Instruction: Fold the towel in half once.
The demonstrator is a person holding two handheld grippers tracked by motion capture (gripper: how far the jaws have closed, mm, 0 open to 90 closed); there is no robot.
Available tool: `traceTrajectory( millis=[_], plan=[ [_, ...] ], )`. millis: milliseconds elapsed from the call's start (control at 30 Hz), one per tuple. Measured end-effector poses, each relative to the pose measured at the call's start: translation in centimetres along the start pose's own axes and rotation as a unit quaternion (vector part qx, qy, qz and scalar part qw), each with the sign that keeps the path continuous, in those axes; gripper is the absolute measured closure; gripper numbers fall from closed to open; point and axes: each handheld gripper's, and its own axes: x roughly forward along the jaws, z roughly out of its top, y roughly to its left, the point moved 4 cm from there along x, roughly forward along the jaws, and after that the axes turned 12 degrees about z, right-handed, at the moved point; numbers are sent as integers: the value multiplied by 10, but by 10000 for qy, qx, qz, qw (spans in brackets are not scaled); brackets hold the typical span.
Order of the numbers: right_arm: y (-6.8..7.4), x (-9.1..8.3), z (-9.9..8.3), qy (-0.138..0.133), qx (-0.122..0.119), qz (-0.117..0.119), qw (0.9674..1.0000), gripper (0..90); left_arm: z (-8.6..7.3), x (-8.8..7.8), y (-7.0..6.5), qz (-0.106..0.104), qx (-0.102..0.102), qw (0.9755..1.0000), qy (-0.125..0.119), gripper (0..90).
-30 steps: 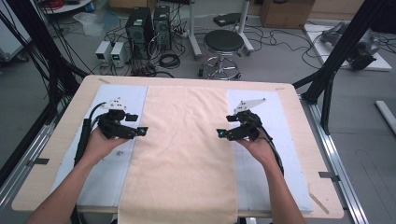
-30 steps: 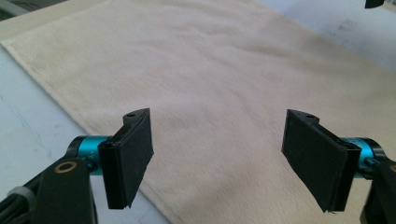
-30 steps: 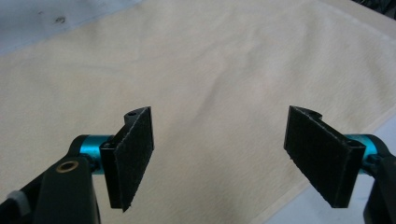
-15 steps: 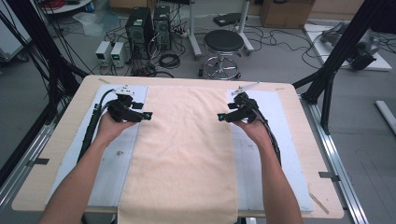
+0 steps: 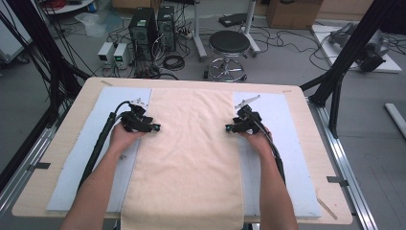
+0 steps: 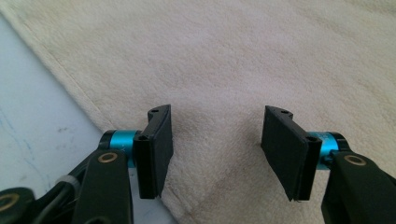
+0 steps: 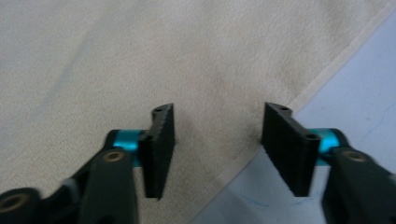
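While my hands sit at the towel's (image 5: 189,158) long edges, my left claw (image 5: 154,128) rests over its left hem & my right claw (image 5: 230,128) over its right hem, both approx. midway to the far end. Both have just been closing, jaws now half-parted w/ towel cloth between them, pads not yet pressing, so nothing's gripped. Towel lies flat down the centre of the blue mat (image 5: 282,124) on the worktop (image 5: 306,120), near end hanging over the edge.

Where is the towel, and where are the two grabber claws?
towel (image 5: 189,158): high view, middle of the cloth.
left gripper (image 5: 154,128): high view, at its jaw tips over the towel's left edge.
right gripper (image 5: 230,128): high view, at its jaw tips over the right edge.
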Motion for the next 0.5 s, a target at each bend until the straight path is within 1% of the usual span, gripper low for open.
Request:
traceTrajectory(
  millis=[33,67,100,167,200,233,267,300,333,367,433,467,500],
  plan=[
    [1,0,0,-8,-5,-18,10000,524,-1,-1,1,58,-36,10000,-35,520],
    [2,0,-1,-21,52,-57,10000,560,-2,-1,2,76,-158,9998,-102,565],
    [2,0,-1,-36,99,-29,9999,607,-4,-1,3,149,-175,9996,-137,597],
    [4,0,0,-37,160,6,9999,697,-6,-2,3,317,-265,9989,-199,699],
    [4,0,0,-12,161,104,9998,765,-6,-2,3,270,-383,9987,-175,747],
    [6,0,0,19,202,207,9996,798,-6,-3,3,185,-497,9985,-158,797],
    [7,0,1,60,158,257,9995,822,-6,-3,4,160,-499,9985,-148,830],
    [9,-1,1,94,134,284,9995,830,-6,-3,4,140,-498,9986,-133,839],
    [10,-1,2,89,136,343,9993,833,-5,-4,3,126,-488,9987,-119,846],
    [10,-3,2,58,150,350,9993,836,-5,-6,4,84,-477,9988,-120,850],
    [12,-8,4,-5,170,433,9989,841,-3,-11,4,2,-482,9987,-171,854],
    [13,-10,5,-40,168,478,9987,842,-1,-17,5,-33,-460,9986,-246,854],
    [15,-14,7,-138,197,534,9983,843,1,-23,6,-65,-443,9985,-323,854]
  ],
)
